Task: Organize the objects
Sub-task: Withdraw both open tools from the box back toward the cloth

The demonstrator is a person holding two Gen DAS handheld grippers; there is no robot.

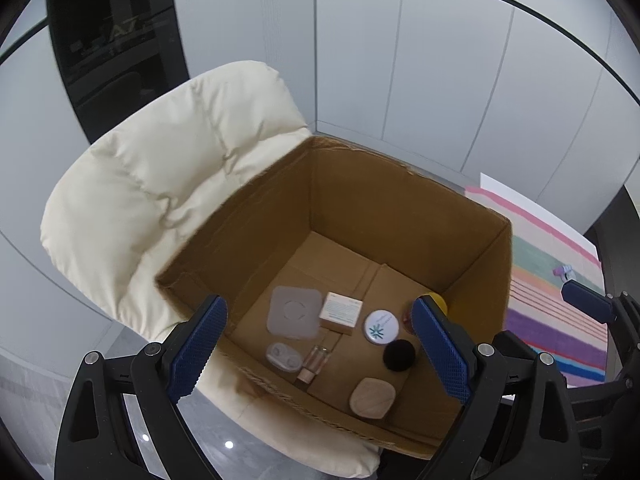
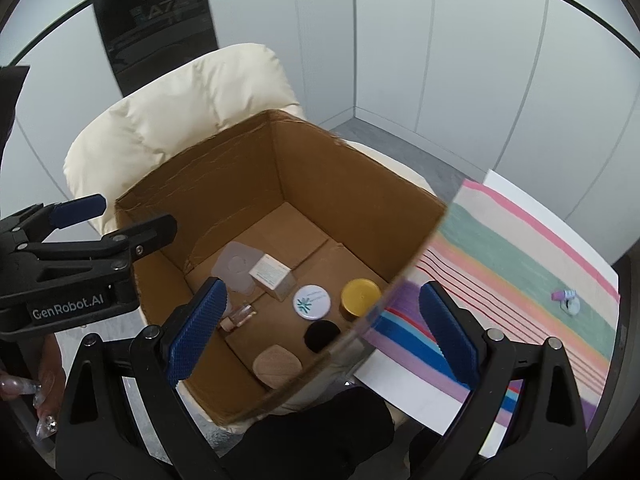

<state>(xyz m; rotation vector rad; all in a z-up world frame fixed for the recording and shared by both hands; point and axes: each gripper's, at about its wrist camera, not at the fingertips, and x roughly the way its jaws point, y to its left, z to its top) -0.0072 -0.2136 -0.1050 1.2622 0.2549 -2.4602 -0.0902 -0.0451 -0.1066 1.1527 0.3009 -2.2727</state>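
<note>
Two wrist fisheyes, both tilted steeply down into one open box point(image 1: 400, 216).

The left view looks from above the box's near-left side, its own blue pads point(image 1: 200, 344) framing the floor of the box, the striped cloth point(image 1: 560, 312) at far right. The right view stands further right, over the box's near-right corner, taking in more cloth point(image 2: 500, 248) and the left gripper point(image 2: 92, 216) at its left edge. Both share the box interior, the cream cushion point(image 1: 160, 184) and the grey wall panels.
</note>
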